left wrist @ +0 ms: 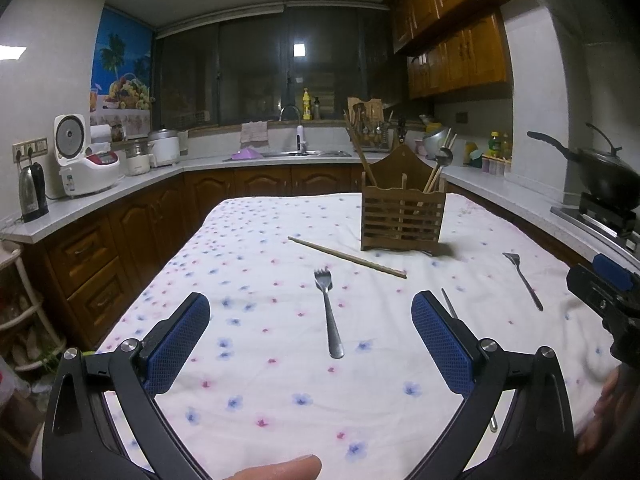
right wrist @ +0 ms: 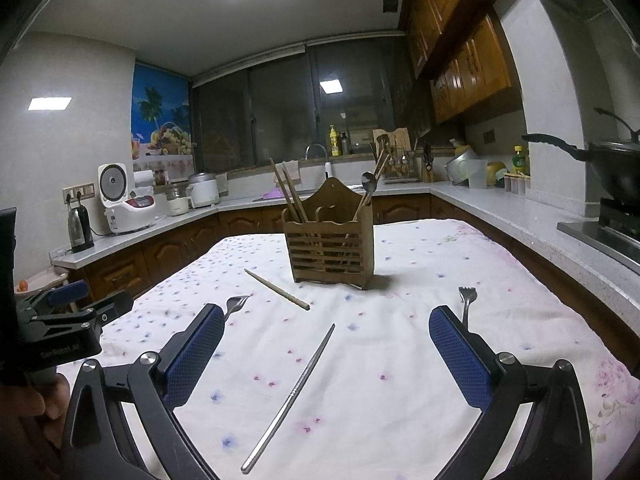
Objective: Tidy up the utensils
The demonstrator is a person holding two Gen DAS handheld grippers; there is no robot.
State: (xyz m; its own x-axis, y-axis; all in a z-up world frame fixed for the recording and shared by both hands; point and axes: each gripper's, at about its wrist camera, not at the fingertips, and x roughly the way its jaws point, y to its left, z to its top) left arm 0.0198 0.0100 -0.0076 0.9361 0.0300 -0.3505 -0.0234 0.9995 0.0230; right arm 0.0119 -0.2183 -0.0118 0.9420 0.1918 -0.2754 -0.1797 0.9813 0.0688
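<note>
Floral white tablecloth point(left wrist: 280, 248), brown holder point(left wrist: 402, 216)

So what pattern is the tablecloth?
White tablecloth with small blue and pink flowers; clearest in the left wrist view.

In the left wrist view, the metal chopstick point(left wrist: 449, 303) is mostly hidden behind the right-hand finger of the left gripper point(left wrist: 311, 314). In the right wrist view, one fork point(right wrist: 236, 306) is part covered by a blue pad point(right wrist: 196, 354), and the other fork's point(right wrist: 466, 300) handle is hidden likewise. The lower ends of the utensils in the wooden holder point(right wrist: 330, 242) are screened by its slats. The wok point(right wrist: 612, 168) is cut off by the picture's edge.
</note>
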